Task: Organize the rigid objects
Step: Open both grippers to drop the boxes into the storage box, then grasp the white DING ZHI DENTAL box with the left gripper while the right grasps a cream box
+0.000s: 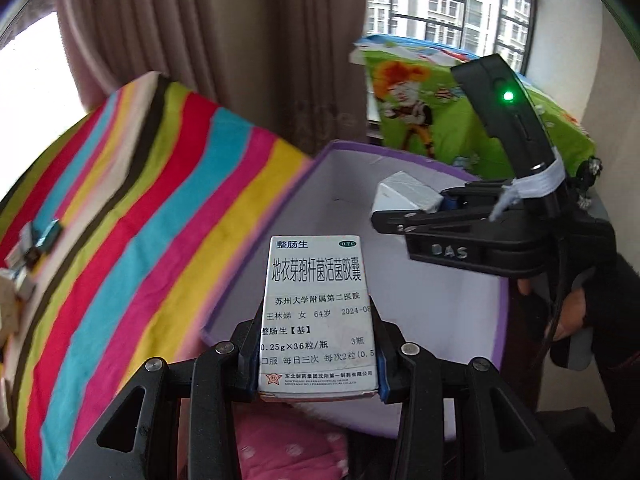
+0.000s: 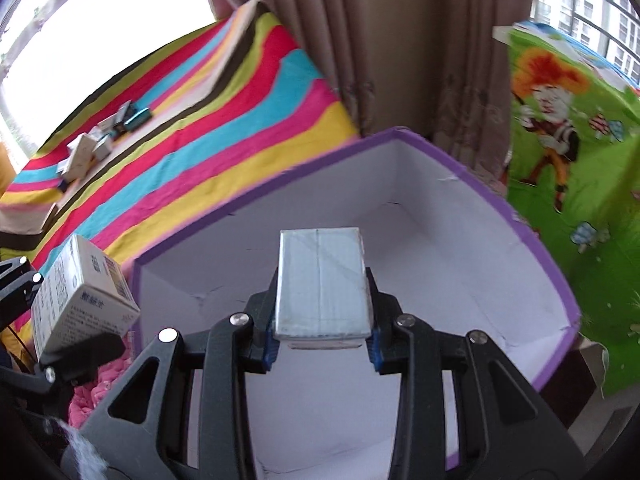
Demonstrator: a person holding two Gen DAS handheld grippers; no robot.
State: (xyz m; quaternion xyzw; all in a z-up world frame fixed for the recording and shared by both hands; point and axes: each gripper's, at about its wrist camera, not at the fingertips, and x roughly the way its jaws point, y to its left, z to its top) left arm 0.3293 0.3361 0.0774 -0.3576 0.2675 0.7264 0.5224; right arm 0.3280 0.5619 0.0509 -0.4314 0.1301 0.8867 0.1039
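My left gripper (image 1: pixel 318 354) is shut on a white medicine box (image 1: pixel 318 316) with black Chinese print, held above the near rim of the purple box (image 1: pixel 505 320) with a white inside. My right gripper (image 2: pixel 322 322) is shut on a plain grey-white box (image 2: pixel 322 284), held over the open purple box (image 2: pixel 556 280). In the left wrist view the right gripper (image 1: pixel 404 216) comes in from the right with its box (image 1: pixel 406 194). In the right wrist view the left gripper's medicine box (image 2: pixel 80 300) shows at lower left. The purple box's inside looks bare where visible.
Several more small boxes (image 2: pixel 100 142) lie far off on the striped bedspread (image 2: pixel 208 128); they also show in the left wrist view (image 1: pixel 28 252). A green cartoon-print cloth (image 2: pixel 572 152) stands right of the purple box. Curtains (image 1: pixel 224 40) and a window (image 1: pixel 452 4) are behind. A pink dotted fabric (image 1: pixel 280 452) lies below.
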